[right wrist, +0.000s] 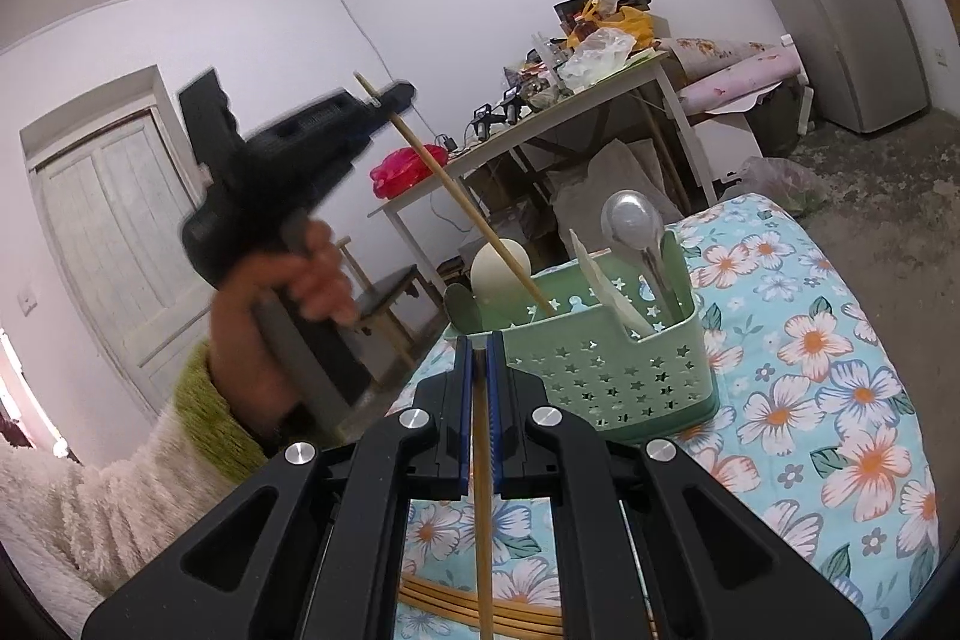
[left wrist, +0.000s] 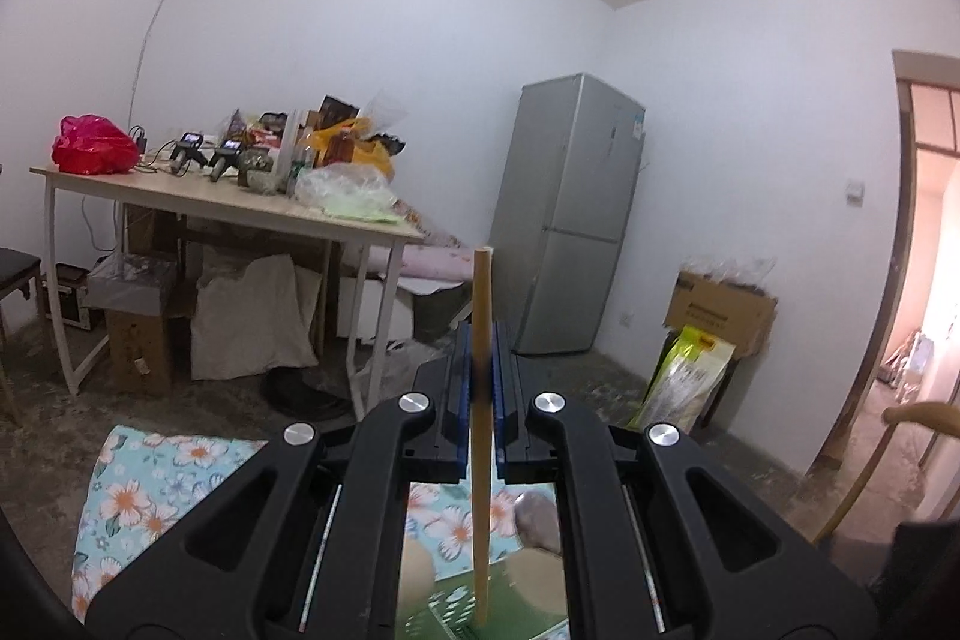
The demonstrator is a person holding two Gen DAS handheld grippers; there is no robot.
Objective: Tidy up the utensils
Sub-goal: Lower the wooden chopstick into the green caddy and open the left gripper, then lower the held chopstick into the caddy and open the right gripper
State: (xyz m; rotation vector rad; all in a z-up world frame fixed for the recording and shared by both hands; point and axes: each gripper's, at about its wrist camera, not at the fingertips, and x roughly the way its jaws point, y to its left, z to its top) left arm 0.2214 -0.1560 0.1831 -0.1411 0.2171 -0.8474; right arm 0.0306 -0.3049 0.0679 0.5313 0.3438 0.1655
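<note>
Chopstick [right wrist: 456, 196], wooden, one piece: clamped near its upper end between the pads of the left claw [right wrist: 384, 100], slanted, its lower tip already inside the rim of the green basket [right wrist: 606, 370]. Seen through the left wrist view, the same stick [left wrist: 482, 400] stood nearly upright between the closed blue pads of that claw [left wrist: 482, 376], tip down over the green floor of the holder.

Basket, perforated with stars, stood on a surface covered with a floral cloth [right wrist: 828, 400]. Contents: a metal spoon [right wrist: 633, 226], bowl upward, in the right-hand compartment; a pale flat utensil [right wrist: 600, 280] leaning beside it; a cream rounded utensil [right wrist: 498, 268] at the far left, touching or just behind the held stick.

Second chopstick [right wrist: 482, 508]: clamped in the right claw [right wrist: 478, 358], whose pads were together on it, held short of the basket's near wall. More bamboo sticks [right wrist: 456, 601] lay below on the cloth.

Handling note, as judgement: the step was lowering the left stick into the left compartment. It would go best if the stick were brought closer to vertical before release, kept clear of the cream utensil, and let go only once the tip neared the bottom, since a slanted drop could tip out over the rim. The right stick should wait aside until the left hand [right wrist: 300, 280] was clear.
</note>
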